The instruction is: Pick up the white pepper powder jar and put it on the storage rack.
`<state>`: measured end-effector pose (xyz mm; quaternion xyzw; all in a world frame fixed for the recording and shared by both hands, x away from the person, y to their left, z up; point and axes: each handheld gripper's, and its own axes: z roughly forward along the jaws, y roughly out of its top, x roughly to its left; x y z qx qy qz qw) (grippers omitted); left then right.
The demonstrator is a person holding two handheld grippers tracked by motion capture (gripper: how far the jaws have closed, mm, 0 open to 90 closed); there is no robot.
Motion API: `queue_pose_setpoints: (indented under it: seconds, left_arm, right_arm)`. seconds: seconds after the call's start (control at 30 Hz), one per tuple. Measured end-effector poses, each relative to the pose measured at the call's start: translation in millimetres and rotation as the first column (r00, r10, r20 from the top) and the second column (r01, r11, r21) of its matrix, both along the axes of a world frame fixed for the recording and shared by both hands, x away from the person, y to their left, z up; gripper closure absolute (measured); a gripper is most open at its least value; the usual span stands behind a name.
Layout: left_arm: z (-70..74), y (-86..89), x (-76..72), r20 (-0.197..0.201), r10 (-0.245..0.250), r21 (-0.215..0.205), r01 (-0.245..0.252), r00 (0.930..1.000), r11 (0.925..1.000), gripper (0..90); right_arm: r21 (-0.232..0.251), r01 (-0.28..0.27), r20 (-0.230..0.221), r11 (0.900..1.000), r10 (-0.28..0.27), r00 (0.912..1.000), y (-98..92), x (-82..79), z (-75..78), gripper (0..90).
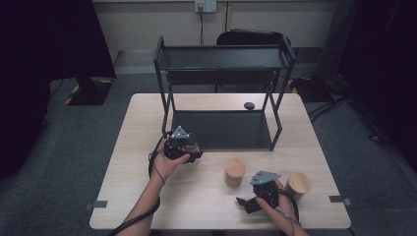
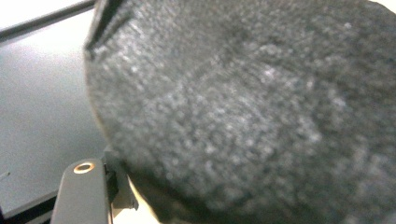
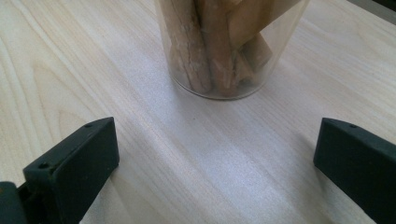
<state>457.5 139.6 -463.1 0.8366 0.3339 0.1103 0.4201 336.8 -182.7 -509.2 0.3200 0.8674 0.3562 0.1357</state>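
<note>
The left claw (image 1: 189,147) is clamped on a jar with a dark lid (image 2: 243,112), right at the front edge of the black shelf (image 1: 221,129), likely to set it there. The right claw (image 1: 250,202) waits wide apart on the desk (image 1: 196,196), pointing at a jar of brown sticks (image 3: 224,51).

The bench (image 3: 93,56) is pale, smooth wood grain; the clear glossy jar (image 3: 224,84) holds rough sticks; the rack (image 1: 221,56) is matt black metal.

Place: a lab or test room
Signs: black curtains (image 1: 39,73), grey carpet (image 1: 74,147), taped table (image 1: 206,196), wall socket (image 1: 205,6), stand base (image 1: 91,91)
</note>
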Motion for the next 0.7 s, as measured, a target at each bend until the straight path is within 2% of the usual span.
queue_pose_setpoints:
  seconds: [0.57,0.7]
  left_arm:
    - [10.2,-2.3,13.0,0.009,0.021,0.004,-0.021,0.9997,0.9998,30.3]
    - [12.1,-5.2,16.4,0.014,0.013,0.013,-0.013,0.9998,0.9998,30.3]
  right_arm:
    - [-0.001,0.000,0.001,1.000,0.000,1.0000,-0.1,0.0,0.0,0.0]
    - [0.000,0.000,0.000,1.000,0.000,1.0000,0.0,0.0,0.0,0.0]
